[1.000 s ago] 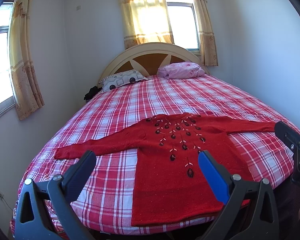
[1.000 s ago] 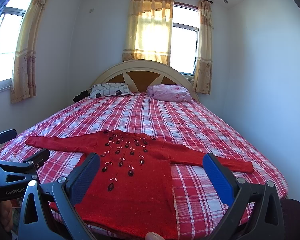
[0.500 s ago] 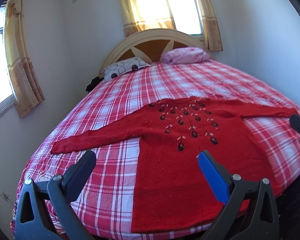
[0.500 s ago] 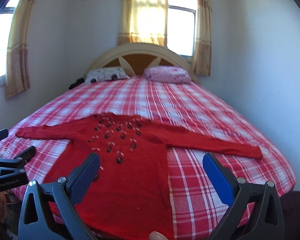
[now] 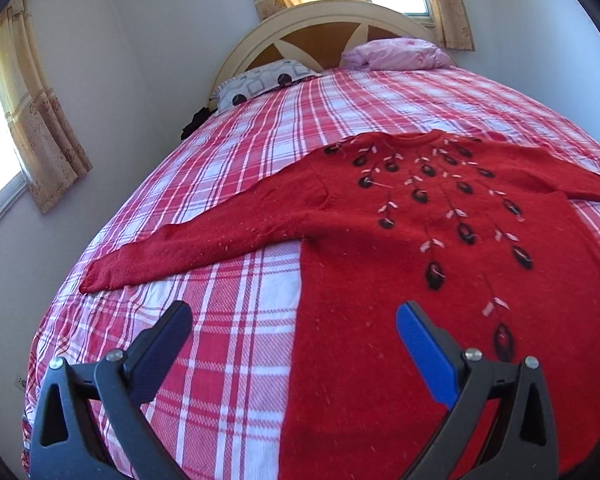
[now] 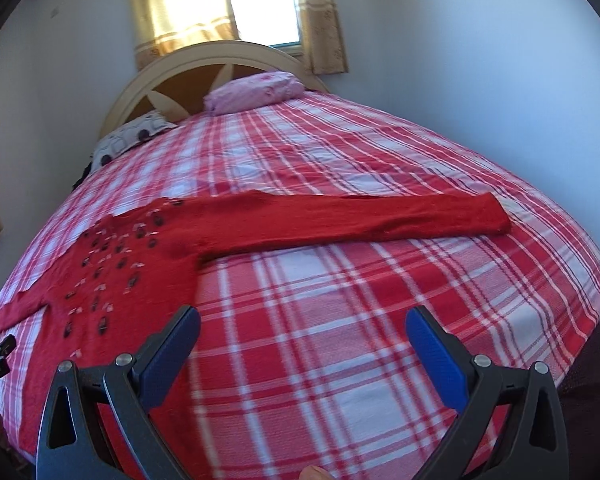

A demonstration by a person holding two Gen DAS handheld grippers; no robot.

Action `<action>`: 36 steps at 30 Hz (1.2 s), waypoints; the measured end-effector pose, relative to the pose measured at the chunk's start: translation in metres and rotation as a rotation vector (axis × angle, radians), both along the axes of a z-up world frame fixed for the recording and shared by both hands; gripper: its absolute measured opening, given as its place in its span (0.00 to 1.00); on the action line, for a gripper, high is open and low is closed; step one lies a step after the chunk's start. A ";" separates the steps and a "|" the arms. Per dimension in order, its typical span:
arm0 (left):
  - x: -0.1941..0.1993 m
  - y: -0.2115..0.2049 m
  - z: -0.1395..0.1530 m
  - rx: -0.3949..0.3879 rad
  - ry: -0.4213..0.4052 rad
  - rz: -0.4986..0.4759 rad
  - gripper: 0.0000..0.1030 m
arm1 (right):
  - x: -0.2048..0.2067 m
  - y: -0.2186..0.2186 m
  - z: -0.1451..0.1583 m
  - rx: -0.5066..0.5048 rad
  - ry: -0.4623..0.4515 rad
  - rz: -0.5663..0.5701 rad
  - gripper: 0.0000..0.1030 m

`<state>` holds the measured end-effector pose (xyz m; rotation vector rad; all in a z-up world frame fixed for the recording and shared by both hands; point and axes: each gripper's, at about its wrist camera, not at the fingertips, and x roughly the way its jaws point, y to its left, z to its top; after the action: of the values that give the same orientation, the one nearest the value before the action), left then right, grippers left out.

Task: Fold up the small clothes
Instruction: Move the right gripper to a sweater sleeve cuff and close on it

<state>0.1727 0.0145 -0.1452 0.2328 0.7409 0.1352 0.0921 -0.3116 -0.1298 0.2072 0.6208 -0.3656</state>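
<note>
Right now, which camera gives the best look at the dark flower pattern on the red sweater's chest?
The left wrist view: the flower pattern on the red sweater is near, sharp and fully spread. The right wrist view shows it small, blurred, far left.

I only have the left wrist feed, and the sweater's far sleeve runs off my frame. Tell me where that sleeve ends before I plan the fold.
Observer: The red sweater's right-hand sleeve lies straight and flat on the plaid bedspread. Its cuff stops short of the bed's edge.
Operator: Report the right gripper.
Observer: The right gripper is open and holds nothing.
Operator: Say what's in front of it.
Observer: Bare bedspread lies between its fingertips. The sweater's body is off to its left, and the sleeve lies beyond the fingertips.
</note>
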 end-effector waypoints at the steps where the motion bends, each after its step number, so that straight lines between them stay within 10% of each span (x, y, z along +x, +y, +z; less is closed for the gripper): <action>1: 0.007 0.002 -0.001 0.004 0.003 0.006 1.00 | 0.002 -0.009 -0.001 0.000 0.002 -0.012 0.99; 19: 0.095 0.021 -0.046 0.010 0.103 0.068 1.00 | 0.009 -0.227 -0.017 0.266 -0.060 -0.377 0.83; 29: 0.097 0.019 -0.057 0.012 0.129 0.070 1.00 | 0.027 -0.269 -0.034 0.329 -0.047 -0.459 0.70; 36: 0.096 0.021 -0.059 -0.004 0.126 0.075 1.00 | 0.044 -0.267 -0.036 0.340 -0.030 -0.417 0.41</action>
<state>0.2685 0.0356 -0.2038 0.2113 0.8752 0.1917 0.1362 -0.5782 -0.1659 0.6726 0.6061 -0.6567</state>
